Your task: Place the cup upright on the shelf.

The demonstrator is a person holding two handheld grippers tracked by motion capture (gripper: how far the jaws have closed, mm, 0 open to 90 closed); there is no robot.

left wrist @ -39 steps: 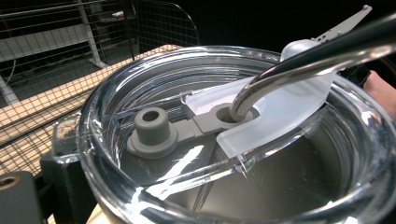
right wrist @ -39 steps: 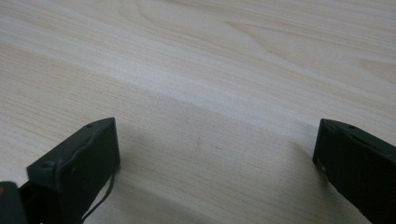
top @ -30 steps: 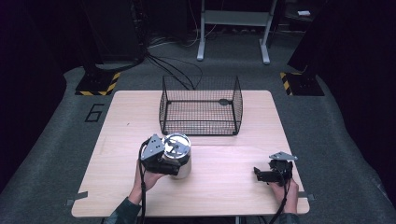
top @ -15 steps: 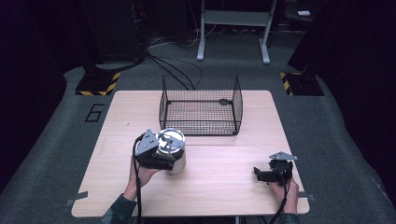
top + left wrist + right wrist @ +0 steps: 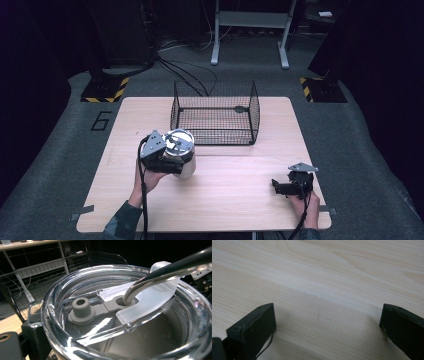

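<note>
Pale wood table on grey carpet, dark room around it. A "6" is marked on the floor at left; two hazard-striped feet flank the far side, cables run between them, and a white stand sits behind.

My count: one table, one wire basket, one tumbler, two grippers, two hands.

Left: I see the left gripper at the table's left-centre, hand wrapped under it, forearm rising from the bottom edge. It is clamped on the tumbler, which stands just before the basket's near-left corner. In the left gripper view the clear lid sits right at the lens, with a grey plug and a metal straw through the slider; a black jaw presses against the rim at lower left.

Centre: the basket sits at the far middle of the table.

Right: the right gripper rests low near the front right corner, hand behind it, pointing left. In the right gripper view the right gripper has its jaws spread wide over bare wood, gripping nothing.
</note>
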